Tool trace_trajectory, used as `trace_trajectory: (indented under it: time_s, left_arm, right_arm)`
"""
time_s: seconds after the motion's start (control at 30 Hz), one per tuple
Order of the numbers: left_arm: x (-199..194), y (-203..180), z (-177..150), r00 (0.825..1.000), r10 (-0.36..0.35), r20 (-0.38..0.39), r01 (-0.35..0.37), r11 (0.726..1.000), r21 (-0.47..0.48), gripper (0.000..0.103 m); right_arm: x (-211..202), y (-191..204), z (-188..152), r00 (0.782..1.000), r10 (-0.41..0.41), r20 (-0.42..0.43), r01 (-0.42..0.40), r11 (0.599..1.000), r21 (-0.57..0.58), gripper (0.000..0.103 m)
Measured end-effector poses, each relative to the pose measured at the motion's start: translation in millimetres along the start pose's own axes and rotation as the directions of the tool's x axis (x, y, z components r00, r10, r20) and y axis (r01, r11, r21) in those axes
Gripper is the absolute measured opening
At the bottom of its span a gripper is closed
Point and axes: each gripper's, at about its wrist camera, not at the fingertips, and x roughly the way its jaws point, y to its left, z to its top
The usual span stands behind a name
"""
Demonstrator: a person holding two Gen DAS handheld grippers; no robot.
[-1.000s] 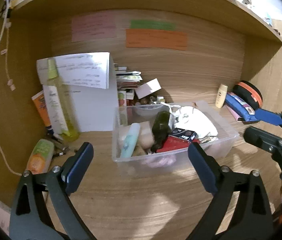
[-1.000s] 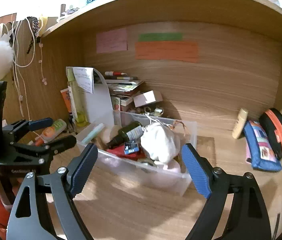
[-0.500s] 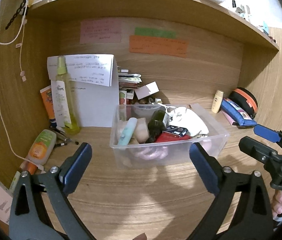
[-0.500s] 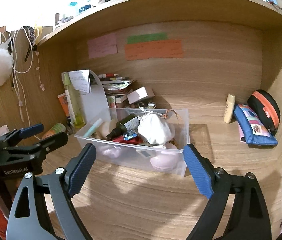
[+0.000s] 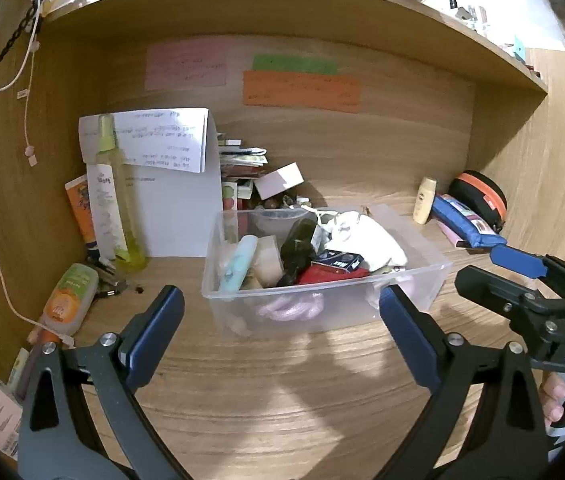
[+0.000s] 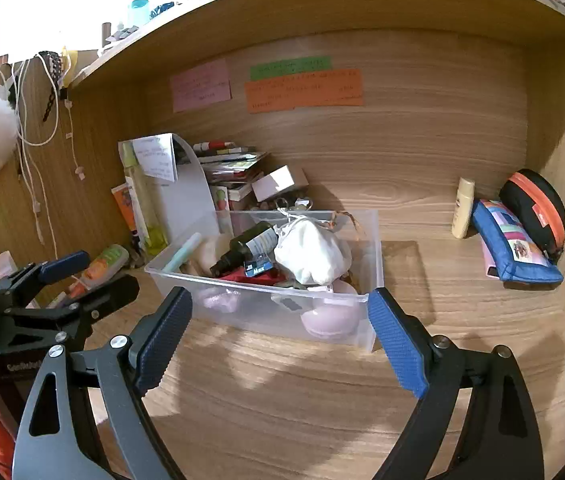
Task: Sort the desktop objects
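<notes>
Grippers first: left gripper point(image 5: 278, 312) and right gripper point(image 6: 278, 322) both gape wide, holding nothing, above bare desk point(image 5: 282, 392). Straight ahead of both sits the bin point(image 5: 322, 304), long axis crosswise; beyond it, the bottle point(image 6: 464, 208) and pouch point(image 6: 514, 248) lie nearer the right
</notes>
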Motion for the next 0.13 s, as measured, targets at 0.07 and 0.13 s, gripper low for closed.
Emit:
trace_trajectory:
  time_s: [0.07,0.13]
  left_arm:
    - [0.6,-1.4,0.3,1.0,-0.005,0.0,0.005,1.0,0.004,0.099]
    - [2.0,-2.2,0.7,1.0,-0.001,-0.011,0.001,1.0,0.006,0.099]
  right_arm:
    - [1.1,-0.7,0.7,1.0,0.003,-0.001,-0.003,1.0,0.0,0.088]
    - [2.7,-2.1,1.0,1.0,0.008,-0.004,-0.008,1.0,0.001,0.088]
